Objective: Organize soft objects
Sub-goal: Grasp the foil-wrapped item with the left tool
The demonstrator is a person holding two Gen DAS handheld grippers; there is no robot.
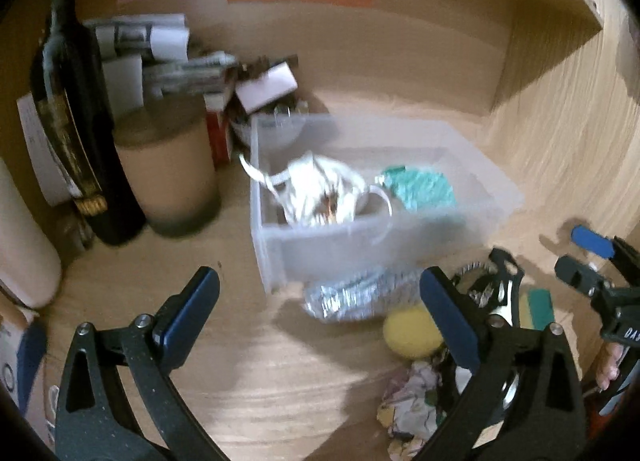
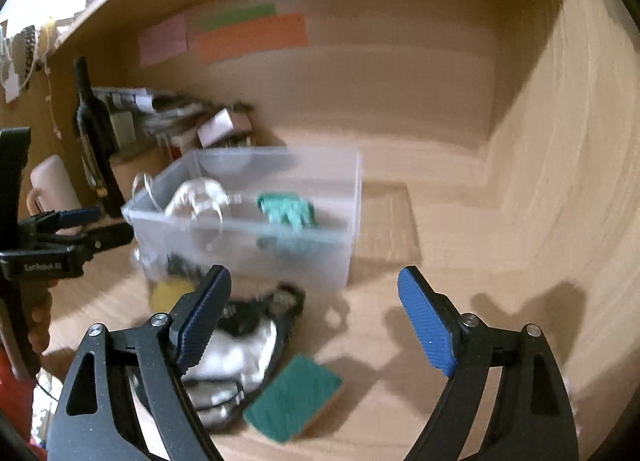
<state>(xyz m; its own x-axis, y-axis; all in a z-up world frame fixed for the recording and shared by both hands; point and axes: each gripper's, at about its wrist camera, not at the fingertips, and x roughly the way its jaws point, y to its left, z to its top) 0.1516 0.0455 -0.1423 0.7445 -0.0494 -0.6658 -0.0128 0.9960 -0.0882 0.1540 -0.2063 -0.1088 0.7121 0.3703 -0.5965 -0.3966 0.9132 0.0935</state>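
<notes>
A clear plastic bin [image 1: 360, 257] [image 2: 240, 237] stands on the wooden shelf and holds a white strappy cloth item [image 1: 324, 193] [image 2: 196, 197] and a teal cloth [image 1: 420, 187] [image 2: 286, 211]. In front of it lie a silvery striped fabric [image 1: 348, 299], a yellow sponge ball [image 1: 412, 331] [image 2: 168, 293], a black-and-white padded item [image 2: 244, 345], a green scouring sponge [image 2: 294, 399] [image 1: 540, 307] and a patterned crumpled cloth [image 1: 412, 401]. My left gripper [image 1: 320, 321] is open and empty, short of the bin. My right gripper [image 2: 314, 321] is open and empty above the sponge and the padded item.
At the left stand a dark wine bottle [image 1: 76, 109] [image 2: 94, 133], a tan cylindrical container [image 1: 172, 173], a pale mug [image 2: 52, 185], and stacked papers and boxes [image 1: 160, 57]. Coloured sticky notes [image 2: 248, 37] hang on the back wall. Wooden side wall [image 2: 560, 181] closes the right.
</notes>
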